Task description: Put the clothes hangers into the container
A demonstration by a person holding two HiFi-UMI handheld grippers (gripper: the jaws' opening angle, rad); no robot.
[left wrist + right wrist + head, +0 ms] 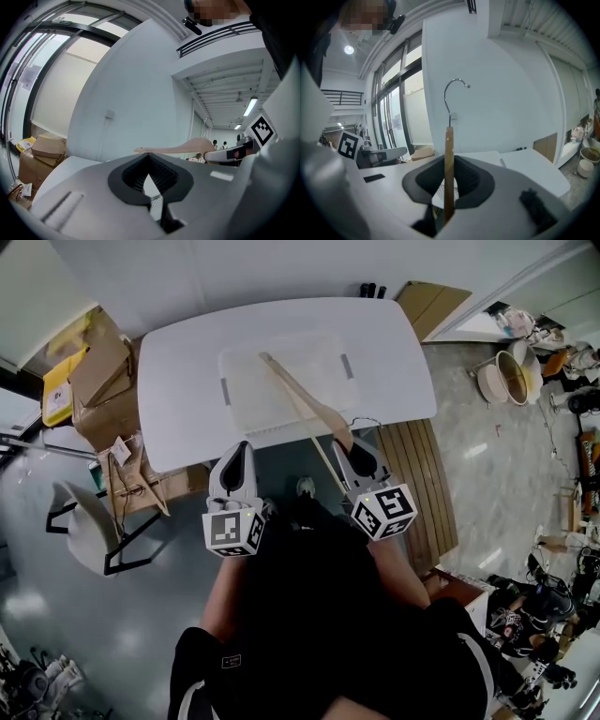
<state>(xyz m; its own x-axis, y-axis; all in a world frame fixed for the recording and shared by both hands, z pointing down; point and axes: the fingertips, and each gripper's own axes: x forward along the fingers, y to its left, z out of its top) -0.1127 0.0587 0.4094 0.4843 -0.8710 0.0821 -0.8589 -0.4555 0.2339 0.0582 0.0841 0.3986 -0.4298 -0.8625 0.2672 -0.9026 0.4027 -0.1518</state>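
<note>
A wooden clothes hanger [300,399] slants over a clear plastic container [230,390] that stands on the white table [178,418]. My right gripper [354,448] is shut on the hanger's near end, just off the table's front edge. In the right gripper view the hanger [449,154] stands edge-on between the pads, and its metal hook [454,86] rises above. My left gripper [241,454] hovers at the front edge, left of the hanger. Its jaws [151,183] stand narrowly apart with nothing between them. The hanger [178,149] shows beyond them to the right.
Cardboard boxes [98,381] are stacked left of the table, and a white chair [89,521] stands on the floor at the front left. A slatted wooden board [427,484] lies by the table's right front. Buckets [511,376] stand at the far right.
</note>
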